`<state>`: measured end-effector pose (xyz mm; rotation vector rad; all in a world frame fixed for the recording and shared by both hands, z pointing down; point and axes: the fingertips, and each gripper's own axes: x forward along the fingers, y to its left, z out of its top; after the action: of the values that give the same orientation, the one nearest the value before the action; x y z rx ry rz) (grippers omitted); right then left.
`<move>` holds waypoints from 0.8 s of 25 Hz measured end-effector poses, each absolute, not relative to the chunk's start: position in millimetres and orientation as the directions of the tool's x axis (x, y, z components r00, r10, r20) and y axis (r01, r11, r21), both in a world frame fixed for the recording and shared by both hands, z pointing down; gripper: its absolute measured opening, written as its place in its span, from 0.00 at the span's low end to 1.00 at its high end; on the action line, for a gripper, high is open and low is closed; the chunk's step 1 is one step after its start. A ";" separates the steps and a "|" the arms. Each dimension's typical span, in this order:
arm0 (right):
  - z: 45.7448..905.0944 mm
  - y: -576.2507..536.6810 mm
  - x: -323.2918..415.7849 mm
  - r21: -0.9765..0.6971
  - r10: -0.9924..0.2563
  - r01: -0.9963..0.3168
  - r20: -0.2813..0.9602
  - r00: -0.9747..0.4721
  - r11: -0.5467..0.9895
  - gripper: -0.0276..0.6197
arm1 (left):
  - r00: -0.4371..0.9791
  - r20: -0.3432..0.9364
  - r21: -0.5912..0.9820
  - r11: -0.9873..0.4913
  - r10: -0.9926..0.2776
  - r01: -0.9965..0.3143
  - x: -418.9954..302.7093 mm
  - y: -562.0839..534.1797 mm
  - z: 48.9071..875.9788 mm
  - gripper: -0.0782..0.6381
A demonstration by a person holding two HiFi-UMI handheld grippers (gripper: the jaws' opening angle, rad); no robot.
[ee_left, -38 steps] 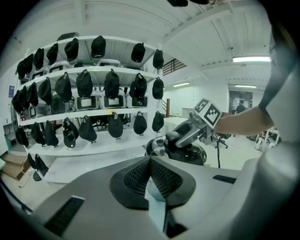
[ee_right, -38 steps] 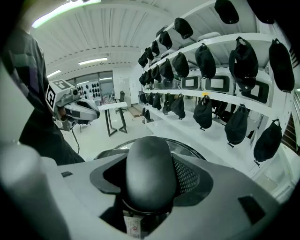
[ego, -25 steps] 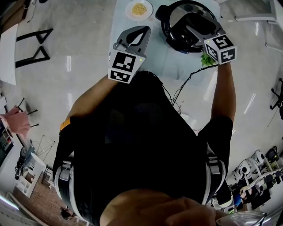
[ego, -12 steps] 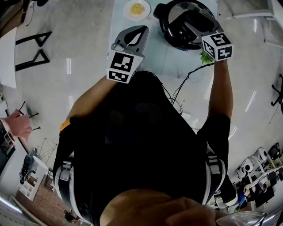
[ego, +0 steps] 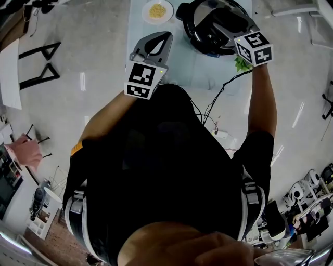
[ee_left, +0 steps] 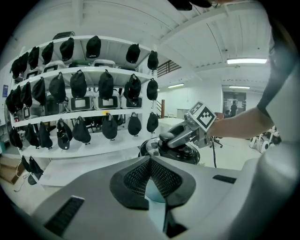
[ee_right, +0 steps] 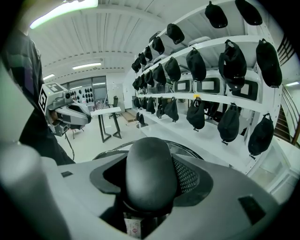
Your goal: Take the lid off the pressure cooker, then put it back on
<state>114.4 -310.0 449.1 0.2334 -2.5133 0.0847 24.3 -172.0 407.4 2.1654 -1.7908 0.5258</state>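
Note:
The black pressure cooker (ego: 200,40) stands on a pale table (ego: 182,65) at the top of the head view, its lid (ego: 208,13) on it. My right gripper (ego: 222,26) reaches over the lid and is shut on the lid handle (ee_right: 150,173), which fills the gap between its jaws in the right gripper view. The left gripper view shows the same grip from the side, with the handle's end (ee_left: 165,136) showing. My left gripper (ego: 167,35) hovers left of the cooker, shut on nothing, its tips (ee_left: 150,160) meeting.
A white plate of yellow food (ego: 157,10) sits at the table's far left. Green leaves (ego: 240,63) lie by the cooker's near right, and a black cable (ego: 218,96) trails off the table's front edge. Shelves of black caps (ee_left: 93,93) stand beyond.
The whole head view has drifted slightly, so the cooker and both grippers sit a little higher. The right gripper stays shut on the lid handle; the left stays beside the cooker.

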 end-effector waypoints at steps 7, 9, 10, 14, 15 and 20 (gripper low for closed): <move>447.5 -307.7 116.0 0.018 -0.170 -0.197 0.583 -0.794 0.980 0.49 | 0.149 0.456 -0.017 -0.176 -0.877 -0.984 19.5 -167.0 410.3 0.12; 447.6 -307.7 114.3 0.021 -0.161 -0.184 0.588 -0.793 0.983 0.49 | 0.147 0.457 -0.013 -0.172 -0.877 -0.985 18.3 -165.1 411.0 0.12; 447.5 -308.4 113.4 0.020 -0.157 -0.180 0.588 -0.793 0.983 0.49 | 0.148 0.456 -0.012 -0.172 -0.878 -0.985 17.9 -164.5 410.5 0.12; 448.0 -312.3 111.8 0.018 -0.169 -0.196 0.588 -0.791 0.980 0.49 | 0.151 0.446 -0.010 -0.174 -0.882 -0.985 17.0 -163.1 409.1 0.12; 447.5 -312.5 111.5 0.020 -0.179 -0.207 0.588 -0.789 0.978 0.49 | 0.151 0.443 -0.010 -0.173 -0.883 -0.985 17.3 -162.5 407.9 0.12; 445.9 -313.2 115.2 0.037 -0.234 -0.262 0.585 -0.777 0.964 0.49 | 0.152 0.429 -0.006 -0.171 -0.890 -0.985 22.4 -161.3 401.9 0.12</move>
<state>115.2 -313.2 445.9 0.3482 -2.4923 0.0610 22.4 -161.3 401.9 2.1567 -1.8164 0.4916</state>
